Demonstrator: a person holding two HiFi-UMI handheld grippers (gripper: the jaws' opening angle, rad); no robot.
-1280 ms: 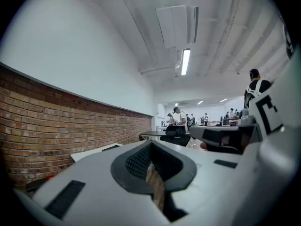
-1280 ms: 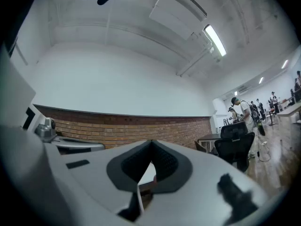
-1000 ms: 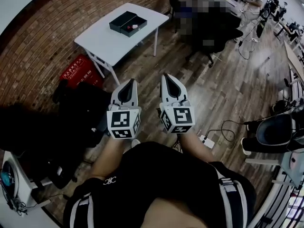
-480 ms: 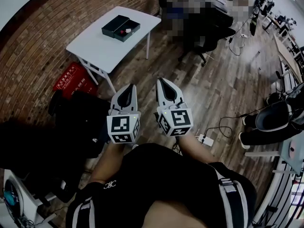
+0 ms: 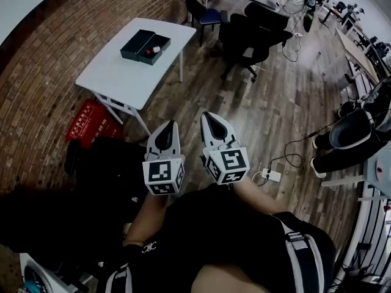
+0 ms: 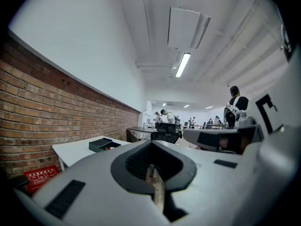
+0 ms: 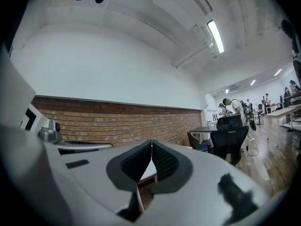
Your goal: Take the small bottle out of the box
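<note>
White counter by the brick wall, well apart from both tools. Beside its legs on the floor, a red crate with pale print, too small to read. On the counter, a dark open box. Left hand-held gripper and right hand-held gripper held side by side near the body, both clenched, nothing between the jaws. Black-and-white square markers on their cubes, no words. In the box's right part, a small red-and-pale shape, presumably the bottle; no label legible. Likely light, stiff and smooth, so apt to slip or roll. Best taken squarely across the body, with gentle pressure, clear of the box wall.
</note>
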